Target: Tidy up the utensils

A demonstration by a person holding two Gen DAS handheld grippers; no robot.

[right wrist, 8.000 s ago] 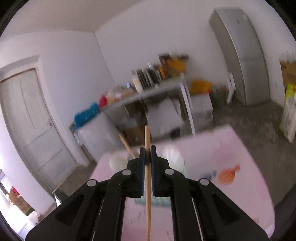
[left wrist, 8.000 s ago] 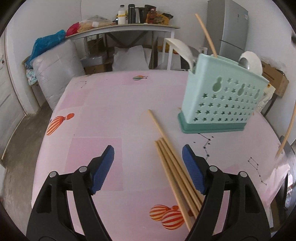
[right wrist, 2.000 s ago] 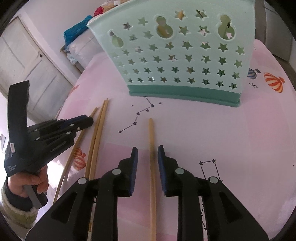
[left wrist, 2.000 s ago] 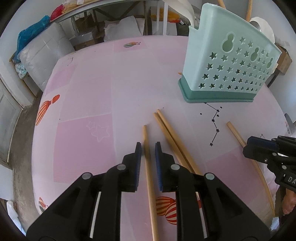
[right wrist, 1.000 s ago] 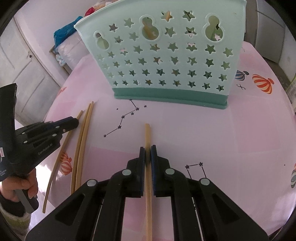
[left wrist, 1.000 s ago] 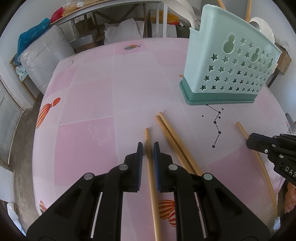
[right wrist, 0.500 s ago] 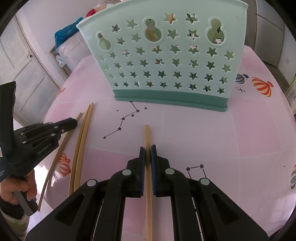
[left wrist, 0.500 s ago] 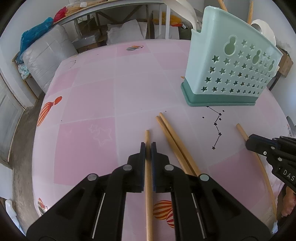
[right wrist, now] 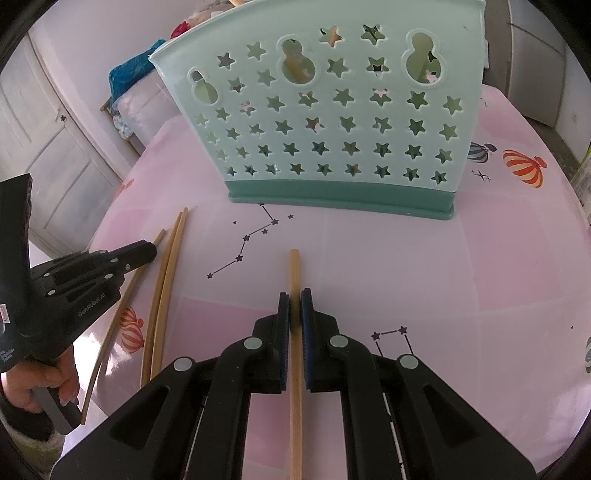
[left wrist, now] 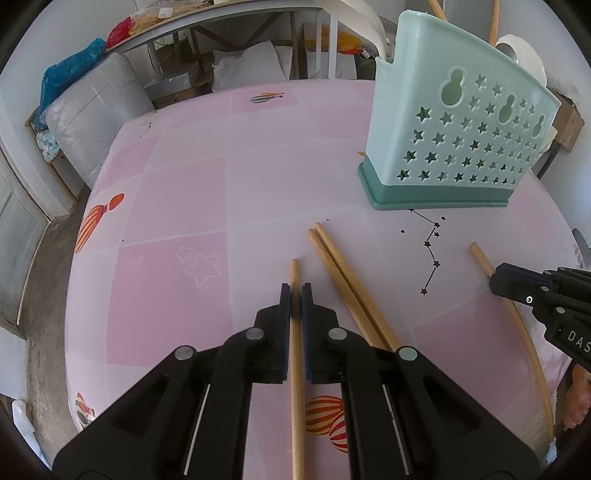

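A mint-green utensil holder (left wrist: 454, 147) with star holes stands on the pink table (left wrist: 221, 184); it also shows in the right wrist view (right wrist: 332, 122). Wooden chopsticks stick out of its top. My left gripper (left wrist: 294, 291) is shut on one wooden chopstick (left wrist: 294, 273). Two more chopsticks (left wrist: 343, 280) lie side by side just right of it. My right gripper (right wrist: 294, 299) is shut on another chopstick (right wrist: 294, 269), pointing at the holder. The left gripper (right wrist: 144, 253) shows at the left of the right wrist view, the right gripper (left wrist: 496, 277) at the right of the left wrist view.
The table edge curves close on the left and near side. A white paper roll (left wrist: 521, 55) stands behind the holder. A cluttered shelf table (left wrist: 221, 14), grey bundles (left wrist: 96, 110) and a door (right wrist: 48, 147) lie beyond the table.
Both grippers closed on their chopsticks within the last two seconds. Over the last half second the two grippers have hardly moved.
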